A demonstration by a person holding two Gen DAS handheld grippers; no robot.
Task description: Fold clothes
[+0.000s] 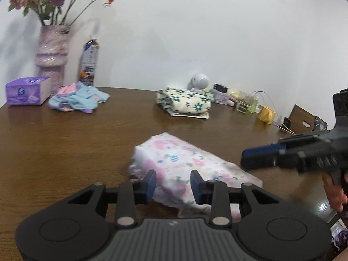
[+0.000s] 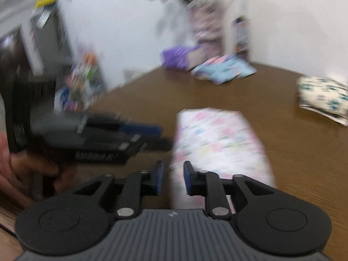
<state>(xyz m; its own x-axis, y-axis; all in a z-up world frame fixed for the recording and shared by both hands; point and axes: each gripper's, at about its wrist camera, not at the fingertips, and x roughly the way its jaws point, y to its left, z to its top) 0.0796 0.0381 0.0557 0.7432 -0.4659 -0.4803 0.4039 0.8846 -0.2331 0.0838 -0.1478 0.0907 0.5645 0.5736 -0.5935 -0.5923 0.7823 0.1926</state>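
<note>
A folded white cloth with pink flowers (image 1: 184, 165) lies on the brown table (image 1: 65, 152), just past my left gripper (image 1: 174, 183). The left jaws stand apart over its near edge, and the pads do not press on it. My right gripper (image 1: 244, 159) reaches in from the right, its tips just off the cloth's right end. In the blurred right wrist view the same cloth (image 2: 217, 139) lies ahead of the right gripper (image 2: 173, 175). That gripper is open, with the cloth's near edge showing in the gap. The left gripper (image 2: 165, 138) points at the cloth's left side.
A folded cream cloth with green flowers (image 1: 184, 103) sits at the back. A crumpled blue and pink garment (image 1: 78, 99), a purple tissue box (image 1: 26, 91), a vase (image 1: 52, 54) and a bottle (image 1: 89, 63) stand back left. Small bottles and cables (image 1: 243, 104) line the back right.
</note>
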